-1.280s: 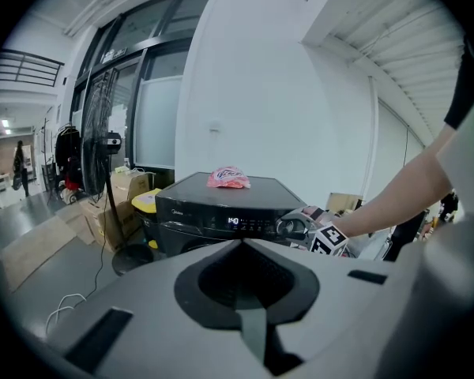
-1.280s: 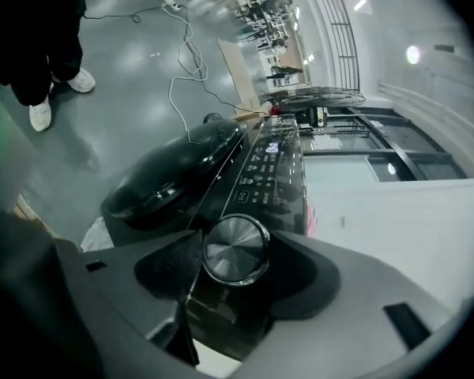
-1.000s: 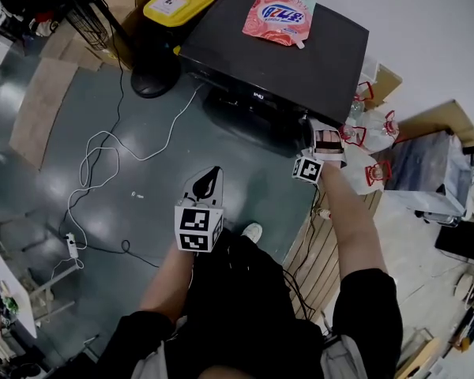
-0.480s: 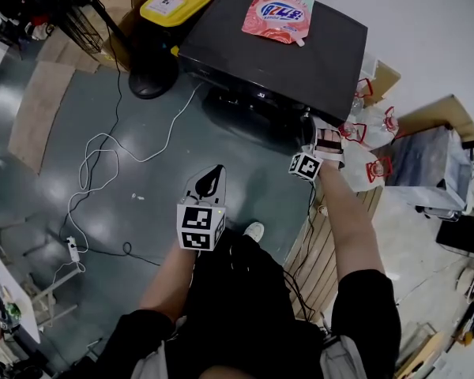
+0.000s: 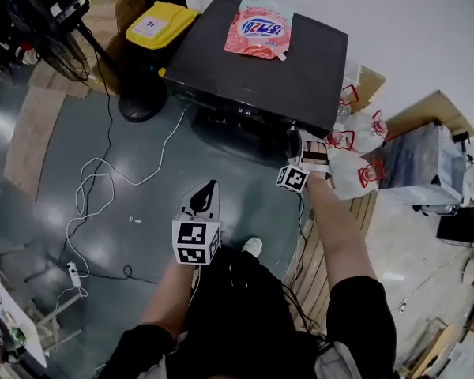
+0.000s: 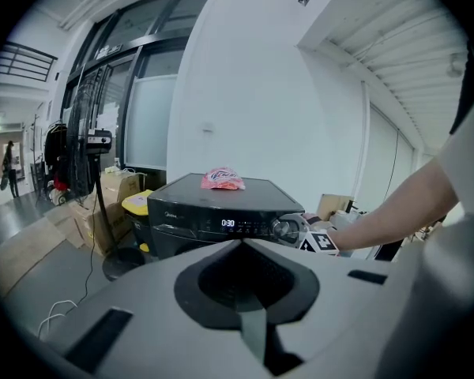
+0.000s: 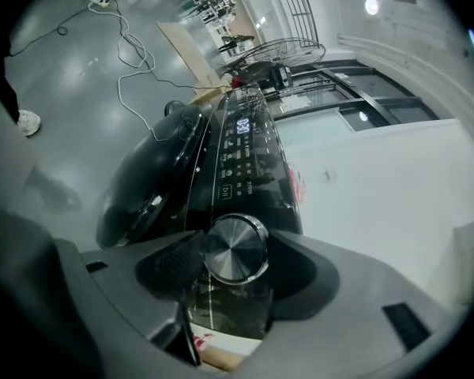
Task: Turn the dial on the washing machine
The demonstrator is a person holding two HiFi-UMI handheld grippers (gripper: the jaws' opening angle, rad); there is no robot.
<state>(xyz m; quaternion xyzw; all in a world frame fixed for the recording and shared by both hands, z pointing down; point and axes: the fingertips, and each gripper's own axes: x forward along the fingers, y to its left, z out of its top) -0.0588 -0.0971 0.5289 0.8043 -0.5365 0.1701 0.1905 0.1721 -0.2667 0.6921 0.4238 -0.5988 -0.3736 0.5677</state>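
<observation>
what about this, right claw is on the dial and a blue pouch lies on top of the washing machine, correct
The pouch is pink, not blue; the head view shows it. It does lie on top of the washing machine, and the right claw is on the dial.

A workshop hall: bare grey floor [image 5: 55, 219], loose cables [image 5: 85, 188], cardboard boxes [image 6: 114, 192] (a standing fan [image 5: 51, 50] too).

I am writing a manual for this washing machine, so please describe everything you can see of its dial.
The dial is a round silver knob with a brushed-metal face and a bright rim. It sits at the right end of the dark control panel, right of the lit display. The right gripper holds it: one jaw presses on each side.
</observation>
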